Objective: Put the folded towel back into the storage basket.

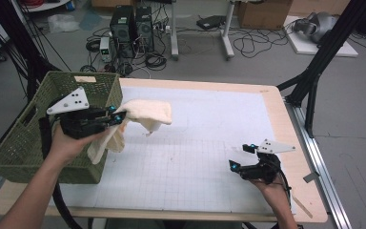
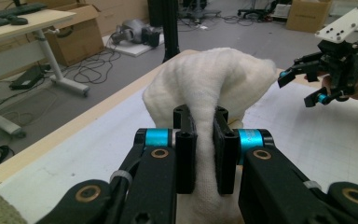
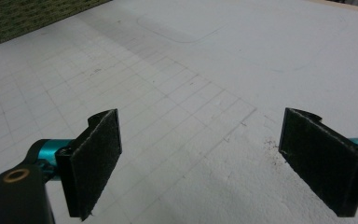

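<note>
Left hand-held gripper [image 1: 116, 116]: its jaws are pinched onto a bunched fold of the cream cloth [image 1: 145, 114]; in the left gripper view the black pads [image 2: 186, 156] press the fabric from both sides.
Cream cloth: lifted off the worktop [image 1: 195, 143], beside the right wall of the basket; one part sticks out to the right of the jaws and another hangs down below them against the basket's side.
Right hand-held gripper [image 1: 240, 157]: jaws wide apart with nothing between them, just above the white gridded mat near the worktop's right front; its own view shows bare mat between the pads [image 3: 98, 158].
Green woven basket [image 1: 14, 148]: sits at the worktop's left edge, the left hand in front of it.
Gap between the grippers: well apart, the right one lower.
</note>
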